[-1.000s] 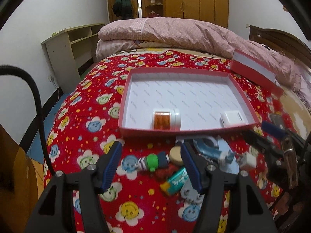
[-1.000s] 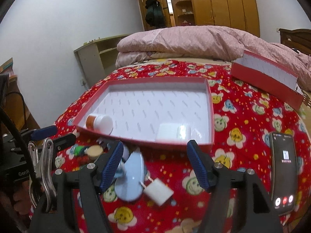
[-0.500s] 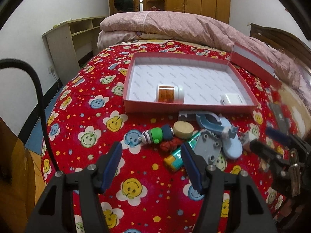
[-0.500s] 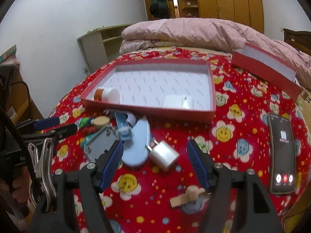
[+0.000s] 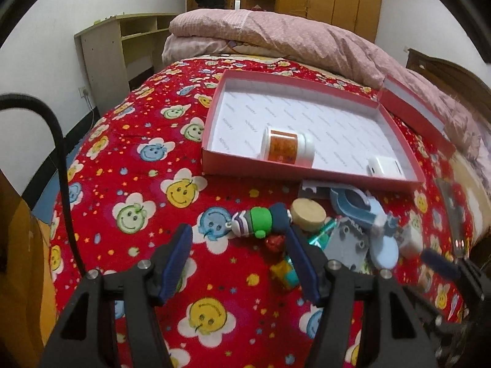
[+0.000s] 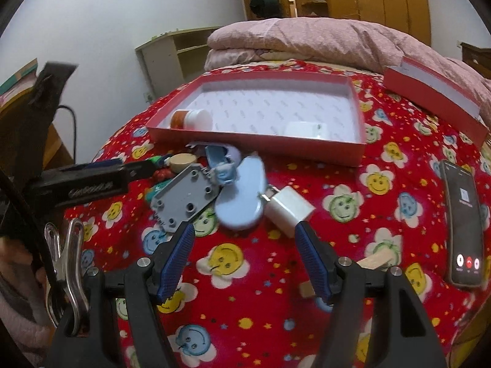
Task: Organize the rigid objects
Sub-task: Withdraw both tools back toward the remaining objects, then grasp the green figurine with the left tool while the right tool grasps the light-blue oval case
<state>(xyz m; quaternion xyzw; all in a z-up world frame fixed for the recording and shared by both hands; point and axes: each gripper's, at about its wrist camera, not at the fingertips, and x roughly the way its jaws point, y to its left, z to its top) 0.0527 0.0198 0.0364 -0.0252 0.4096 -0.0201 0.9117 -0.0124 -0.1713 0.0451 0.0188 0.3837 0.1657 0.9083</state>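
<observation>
A loose pile lies on the red smiley bedspread in front of a shallow red box (image 5: 276,170). In it are a green and blue toy figure (image 5: 257,222), a cork disc (image 5: 308,211), a grey plate (image 6: 184,199), a pale blue oval piece (image 6: 242,199) and a white charger (image 6: 288,207). An orange-labelled bottle (image 5: 287,147) and a small white case (image 5: 385,165) lie inside the box. My left gripper (image 5: 241,257) is open just short of the toy figure, with nothing between its fingers. My right gripper (image 6: 245,251) is open just short of the oval piece and charger.
A black phone (image 6: 463,224) with a lit screen lies to the right. A wooden piece (image 6: 377,259) sits by the right finger. The red box lid (image 6: 429,92) rests at the back right against a pink quilt (image 5: 276,36). A shelf unit (image 5: 122,46) stands left of the bed.
Both grippers have drawn back from the box, so the pile now lies just past the fingertips instead of between them. The left one has since sunk lower. Neither opening has changed.
</observation>
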